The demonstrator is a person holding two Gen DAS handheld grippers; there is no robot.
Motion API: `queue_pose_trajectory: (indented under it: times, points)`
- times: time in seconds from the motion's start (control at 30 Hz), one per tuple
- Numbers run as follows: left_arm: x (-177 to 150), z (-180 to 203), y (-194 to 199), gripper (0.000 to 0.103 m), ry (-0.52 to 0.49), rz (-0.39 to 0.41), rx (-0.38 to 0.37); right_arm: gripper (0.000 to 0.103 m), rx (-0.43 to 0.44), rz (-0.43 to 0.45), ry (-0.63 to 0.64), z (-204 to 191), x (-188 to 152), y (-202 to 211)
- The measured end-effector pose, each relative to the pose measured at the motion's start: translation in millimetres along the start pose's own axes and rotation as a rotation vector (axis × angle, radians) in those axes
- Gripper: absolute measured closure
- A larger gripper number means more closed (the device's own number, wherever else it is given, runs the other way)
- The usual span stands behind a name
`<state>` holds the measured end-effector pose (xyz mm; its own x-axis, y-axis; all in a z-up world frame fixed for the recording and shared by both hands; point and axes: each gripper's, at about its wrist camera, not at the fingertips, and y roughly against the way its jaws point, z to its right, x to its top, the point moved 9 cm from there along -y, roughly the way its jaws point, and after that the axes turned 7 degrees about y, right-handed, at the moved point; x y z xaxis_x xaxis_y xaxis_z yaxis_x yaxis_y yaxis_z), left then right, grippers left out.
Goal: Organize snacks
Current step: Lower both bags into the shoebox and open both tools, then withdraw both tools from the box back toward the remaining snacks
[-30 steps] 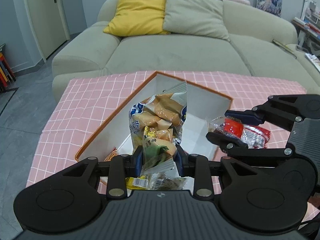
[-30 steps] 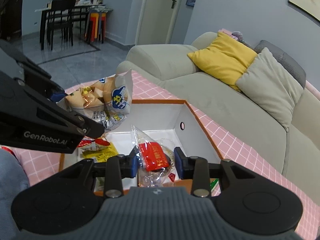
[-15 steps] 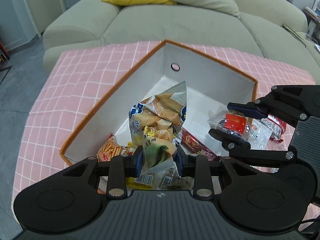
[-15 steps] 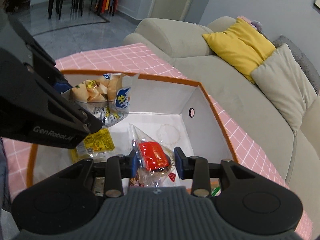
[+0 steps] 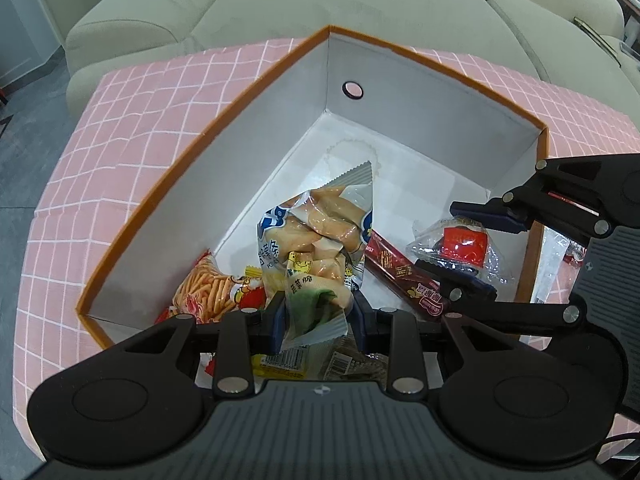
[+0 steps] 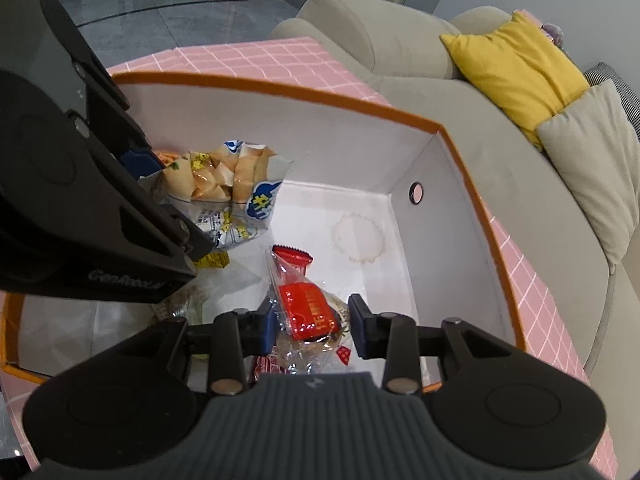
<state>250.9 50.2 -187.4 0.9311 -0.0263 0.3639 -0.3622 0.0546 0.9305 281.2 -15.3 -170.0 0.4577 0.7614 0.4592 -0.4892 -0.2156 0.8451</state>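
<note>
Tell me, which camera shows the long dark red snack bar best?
The left wrist view. There the long dark red snack bar lies in full sight on the floor of the box. The right wrist view shows only its end, the rest hidden behind the clear packet in the right tool.

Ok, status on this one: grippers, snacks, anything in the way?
Left gripper shut on clear bag of beige puffs. Right gripper shut on clear red-labelled packet. Both over orange-rimmed white box; nothing blocking.

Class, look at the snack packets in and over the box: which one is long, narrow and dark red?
The chocolate-stick packet lying flat on the box floor between the two held bags. The others are puffy or crinkled pouches; only this one is a slim bar shape.
</note>
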Motion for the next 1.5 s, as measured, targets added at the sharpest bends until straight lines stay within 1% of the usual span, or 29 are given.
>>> queue_pose_trajectory:
  times: [0.33,0.43,0.57,0.63,0.67,0.7,0.77,0.93,0.97,1.1,1.17,1.3,1.43,1.5]
  points:
    - [0,3,-18,0.066,-0.006,-0.042,0.002,0.069,0.033,-0.061,-0.021,3,-8,-23]
    - [-2,4,-23,0.064,-0.014,-0.056,0.011,0.069,0.047,-0.081,-0.024,2,-12,-28]
    - [0,5,-21,0.057,-0.028,-0.044,0.014,0.068,0.05,-0.083,-0.04,2,-13,-27]
    - [1,5,-19,0.052,-0.024,-0.038,0.014,0.066,0.047,-0.085,-0.05,5,-14,-26]
    - [1,4,-17,0.047,-0.023,-0.032,0.018,0.063,0.042,-0.085,-0.05,6,-14,-25]
    - [2,4,-15,0.041,-0.024,-0.023,0.022,0.061,0.037,-0.084,-0.049,8,-14,-24]
    - [3,4,-8,0.036,-0.029,-0.004,0.024,0.056,0.035,-0.082,-0.051,11,-14,-20]
    - [7,5,14,0.032,-0.036,0.049,0.013,0.048,0.037,-0.061,-0.087,20,-12,-4]
    - [7,5,18,0.032,-0.035,0.063,0.012,0.045,0.034,-0.051,-0.094,22,-11,1]
    - [10,5,43,0.032,-0.016,0.14,0.018,0.036,0.016,0.0,-0.129,28,-6,26]
    - [12,4,56,0.032,0.002,0.178,0.024,0.034,0.007,0.028,-0.157,31,-6,39]
    - [10,7,82,0.032,0.035,0.25,0.027,0.033,-0.028,0.084,-0.226,37,-8,66]
    - [5,16,106,0.032,0.025,0.332,0.046,0.033,-0.048,0.142,-0.302,41,-13,93]
    - [-1,21,118,0.032,0.029,0.364,0.037,0.032,-0.064,0.169,-0.34,42,-18,105]
